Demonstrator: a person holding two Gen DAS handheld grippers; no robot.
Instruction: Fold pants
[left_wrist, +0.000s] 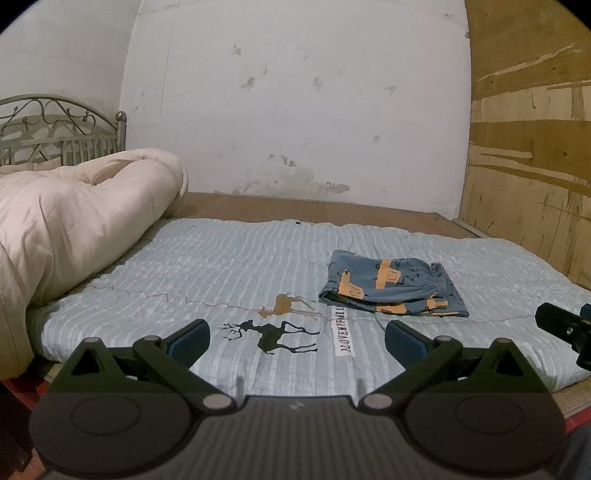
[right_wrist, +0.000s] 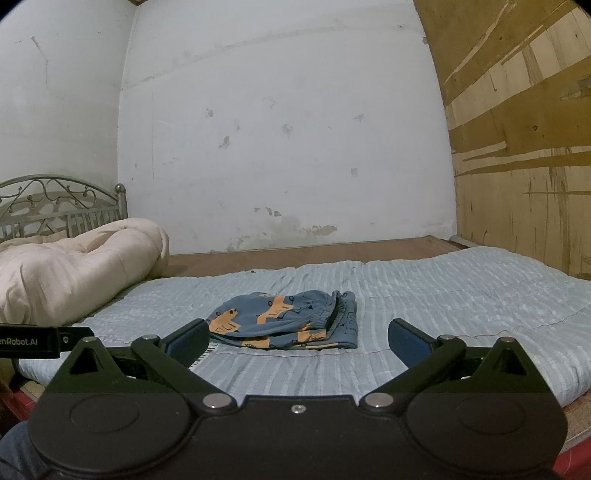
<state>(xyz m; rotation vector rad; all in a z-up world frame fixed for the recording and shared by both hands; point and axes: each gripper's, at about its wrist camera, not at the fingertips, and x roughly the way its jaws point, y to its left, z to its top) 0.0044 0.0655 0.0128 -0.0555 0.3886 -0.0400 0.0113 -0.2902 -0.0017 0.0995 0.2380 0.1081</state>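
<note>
Pants (right_wrist: 286, 319) lie folded in a compact bundle on the bed's pale blue quilt (right_wrist: 443, 295). We hold our left claw (left_wrist: 297, 338) and right claw (right_wrist: 297, 338) wide open and empty, both short of the bundle.

Pale blue ribbed quilt (left_wrist: 221, 258) spread over the bed, printed with a black deer (left_wrist: 275, 334), a tan deer (left_wrist: 286, 304) and a white text label (left_wrist: 344, 336). Cream comforter (left_wrist: 74, 218) bundled at left. Ornate metal headboard (left_wrist: 55, 133) behind it. Scuffed white wall (left_wrist: 295, 103). Plywood panel (left_wrist: 532, 147) at right.
</note>
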